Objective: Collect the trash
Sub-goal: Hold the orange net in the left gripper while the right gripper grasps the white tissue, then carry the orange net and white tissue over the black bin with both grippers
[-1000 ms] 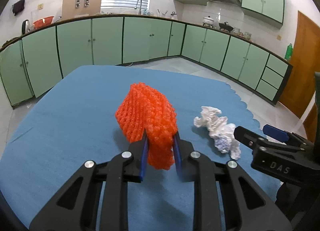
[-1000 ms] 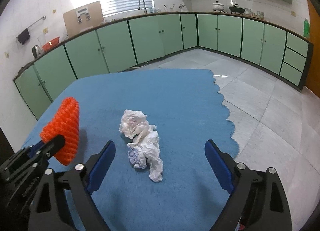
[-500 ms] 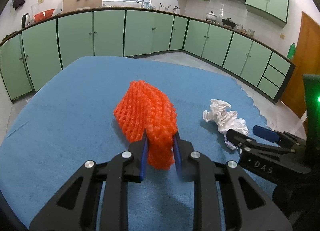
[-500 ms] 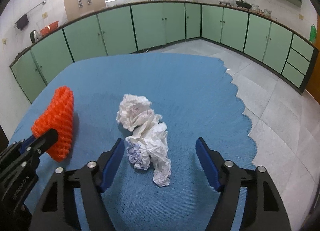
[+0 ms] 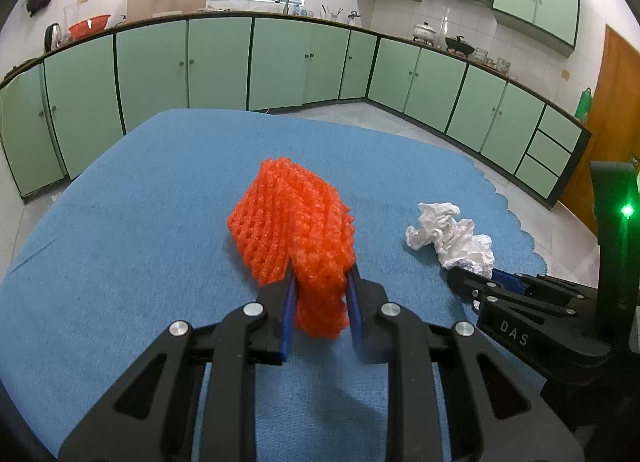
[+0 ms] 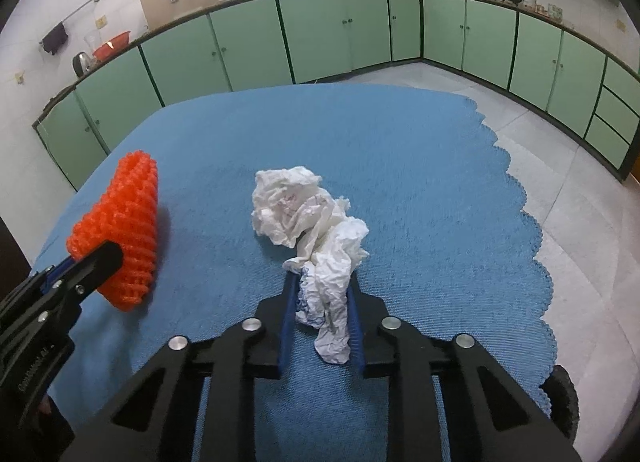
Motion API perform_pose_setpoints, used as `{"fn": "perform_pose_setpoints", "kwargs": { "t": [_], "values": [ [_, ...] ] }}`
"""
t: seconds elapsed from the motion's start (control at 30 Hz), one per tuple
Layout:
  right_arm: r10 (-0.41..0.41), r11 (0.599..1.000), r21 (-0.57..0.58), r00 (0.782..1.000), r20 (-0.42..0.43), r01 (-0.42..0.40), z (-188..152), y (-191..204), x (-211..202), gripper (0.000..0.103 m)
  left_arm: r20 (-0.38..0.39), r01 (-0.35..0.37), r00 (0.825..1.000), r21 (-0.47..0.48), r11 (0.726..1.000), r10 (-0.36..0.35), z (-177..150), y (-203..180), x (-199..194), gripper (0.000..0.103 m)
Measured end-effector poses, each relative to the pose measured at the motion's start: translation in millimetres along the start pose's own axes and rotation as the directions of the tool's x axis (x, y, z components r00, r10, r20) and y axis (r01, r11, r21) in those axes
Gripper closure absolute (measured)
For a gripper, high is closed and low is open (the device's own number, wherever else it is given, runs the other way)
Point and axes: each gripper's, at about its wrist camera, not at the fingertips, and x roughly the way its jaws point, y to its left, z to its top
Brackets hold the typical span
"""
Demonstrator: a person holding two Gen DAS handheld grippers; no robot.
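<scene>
- While the orange foam net [image 5: 292, 230] is kept clamped in the left gripper [image 5: 320, 302], lifted off the table [image 5: 140, 222] for carrying, the second piece is taken.
- The crumpled tissue [image 6: 316, 234], lying on the table, is being closed on by the jaws of the right gripper [image 6: 322, 314], its near end pinched.

The blue cloth-covered table [image 6: 420, 190] lies bare across its far half and along its scalloped right edge, leaving open room ahead of and to the right of both tools. Near the front, passage is narrowed by the left gripper [image 5: 320, 286], clamped on the orange foam net [image 5: 296, 230], and just beside it the right gripper [image 6: 322, 294], whose jaws are closing on the crumpled white tissue [image 6: 312, 222] lying between the blue pads. A strip of bare cloth separates net and tissue; beyond the table, open tiled floor [image 6: 560, 166] reaches the green cabinets [image 6: 248, 50].
</scene>
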Motion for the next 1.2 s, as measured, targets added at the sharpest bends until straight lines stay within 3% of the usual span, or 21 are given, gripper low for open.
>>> {"fn": "perform_pose_setpoints", "kwargs": {
  "t": [0.37,0.9,1.2],
  "values": [
    [0.006,1.0,-0.007,0.999,0.034,-0.005,-2.1,2.6,-16.0,0.084,0.01,0.005,1.0,0.008,1.0,-0.005,-1.1,-4.9,-9.8,0.083],
    [0.019,1.0,0.016,0.991,0.131,-0.022,-10.7,-16.2,-91.1,0.085,0.058,0.105,0.992,0.071,0.992,-0.109,5.5,-39.9,-55.7,0.083],
    [0.036,0.997,0.056,0.978,0.204,-0.049,-19.1,-34.3,-141.0,0.085,0.079,0.178,0.979,0.12,0.977,-0.188,3.9,-70.8,-83.3,0.083]
  ]
}}
